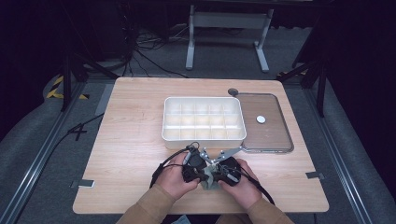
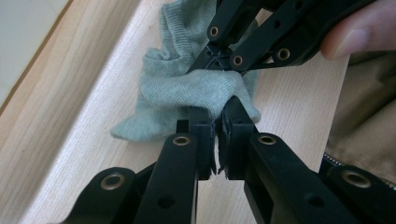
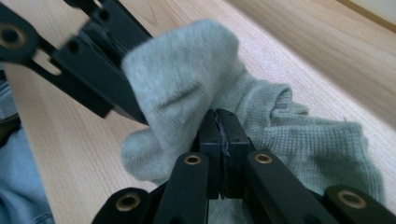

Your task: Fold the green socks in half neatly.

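Cloth: a small grey-green knitted piece (image 1: 208,181), crumpled on the tabletop (image 1: 130,140) at 6 o'clock, near the front edge, between my two hands; its folds are plain in the left gripper view (image 2: 187,88) and the right gripper view (image 3: 261,116).
Left tool: my left tool (image 1: 190,164) sits at the cloth's 9 to 10 o'clock side; in its own view (image 2: 217,133) the jaws stand almost together, pinching a fold of the cloth between the pads.
Right tool: my right tool (image 1: 223,169) sits at the cloth's 3 o'clock side; in its own view (image 3: 223,130) the jaws are pressed tight together on a fold of the cloth, which bulges up on both sides of them.
Relation of tools: the tips meet close over the cloth, each seen from the other's camera as black linked bars reaching into the fabric from 12 o'clock.
Hands: my left hand (image 1: 175,179) and right hand (image 1: 243,186) hold the tools, in tan sleeves.
Box: a white box with many compartments (image 1: 204,118) at the tabletop's centre, 12 o'clock of the cloth and well apart from it.
Lid: a clear lid (image 1: 266,122) lying flat, touching the box at its 3 o'clock side, with a small white round piece (image 1: 261,119) on it.
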Available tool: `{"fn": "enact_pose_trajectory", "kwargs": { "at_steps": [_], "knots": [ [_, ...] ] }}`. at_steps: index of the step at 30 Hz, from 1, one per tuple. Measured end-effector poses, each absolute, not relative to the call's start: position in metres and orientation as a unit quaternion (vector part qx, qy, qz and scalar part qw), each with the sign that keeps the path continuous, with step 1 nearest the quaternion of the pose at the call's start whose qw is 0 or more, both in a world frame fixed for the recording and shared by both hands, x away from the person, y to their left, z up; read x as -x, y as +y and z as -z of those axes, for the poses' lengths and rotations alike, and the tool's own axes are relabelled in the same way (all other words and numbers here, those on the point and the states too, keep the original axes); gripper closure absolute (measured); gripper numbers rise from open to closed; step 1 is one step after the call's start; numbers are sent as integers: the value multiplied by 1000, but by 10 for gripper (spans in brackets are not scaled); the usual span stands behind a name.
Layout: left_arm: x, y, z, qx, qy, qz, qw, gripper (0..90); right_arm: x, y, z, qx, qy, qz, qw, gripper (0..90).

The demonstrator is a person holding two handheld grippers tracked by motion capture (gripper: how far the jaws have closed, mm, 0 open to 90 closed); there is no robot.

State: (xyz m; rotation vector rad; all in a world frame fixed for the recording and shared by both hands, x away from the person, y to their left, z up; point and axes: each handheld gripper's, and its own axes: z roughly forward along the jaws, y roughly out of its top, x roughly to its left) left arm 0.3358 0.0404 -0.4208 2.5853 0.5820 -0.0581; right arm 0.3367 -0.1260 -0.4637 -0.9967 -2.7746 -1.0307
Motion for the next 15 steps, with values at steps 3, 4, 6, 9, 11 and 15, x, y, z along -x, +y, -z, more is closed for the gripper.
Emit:
{"fn": "enact_pose_trajectory", "kwargs": {
  "at_steps": [3, 4, 6, 9, 11, 15],
  "knots": [
    [-336, 41, 421, -946, 220, 33, 237, 851, -337, -129, 462, 320, -889, 327, 9, 890],
    [-336, 42, 420, -947, 221, 36, 232, 851, -337, -129, 462, 320, -889, 327, 9, 890],
    [-337, 42, 420, -949, 218, 35, 227, 851, -337, -131, 462, 318, -889, 329, 9, 886],
    [-337, 40, 417, -949, 216, 35, 225, 851, -336, -133, 461, 318, -890, 328, 8, 891],
    [-336, 38, 417, -949, 216, 29, 229, 850, -335, -133, 462, 320, -889, 329, 11, 899],
    [-338, 39, 413, -941, 219, 33, 258, 711, -335, -134, 464, 325, -884, 336, 15, 900]
  ]
}}
